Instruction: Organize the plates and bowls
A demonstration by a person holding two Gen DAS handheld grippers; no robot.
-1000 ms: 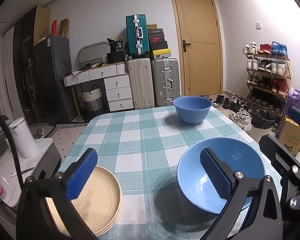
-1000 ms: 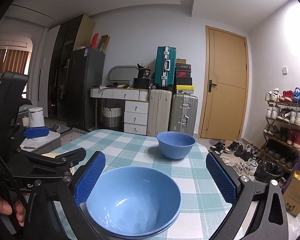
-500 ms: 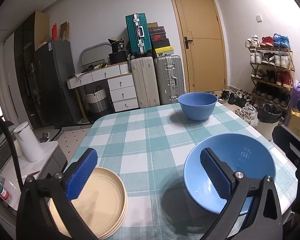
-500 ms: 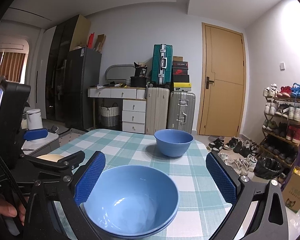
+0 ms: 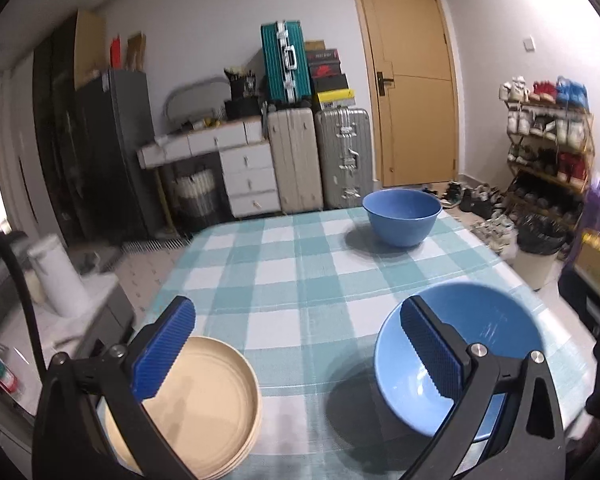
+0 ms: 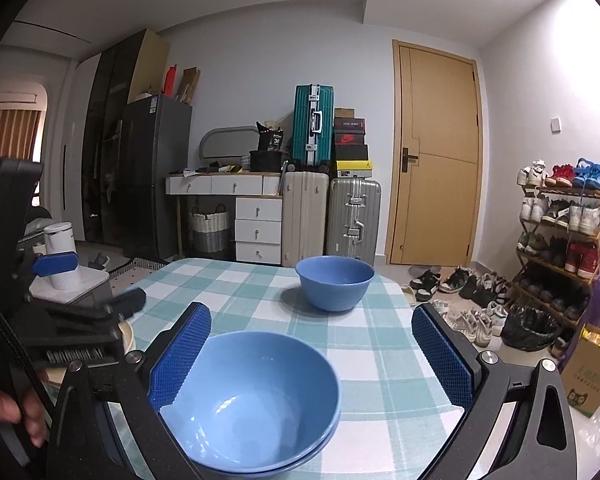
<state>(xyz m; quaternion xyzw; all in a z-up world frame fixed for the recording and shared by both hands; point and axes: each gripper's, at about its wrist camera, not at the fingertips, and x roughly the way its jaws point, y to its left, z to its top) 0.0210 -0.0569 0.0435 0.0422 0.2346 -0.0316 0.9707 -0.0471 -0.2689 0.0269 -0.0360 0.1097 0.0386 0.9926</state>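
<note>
The table (image 5: 300,280), under a teal-and-white checked cloth, carries everything. At its near edge sits a stack of blue bowls (image 6: 252,404), one nested in another. A single blue bowl (image 6: 335,282) stands at the table's far end, well apart from the stack. A pile of cream plates (image 5: 196,404) rests at the table's near left corner. The right gripper (image 6: 310,356) hangs spread wide around the stack, gripping nothing. The left gripper (image 5: 296,348) gapes wide above the table, empty, between plates and stack.
</note>
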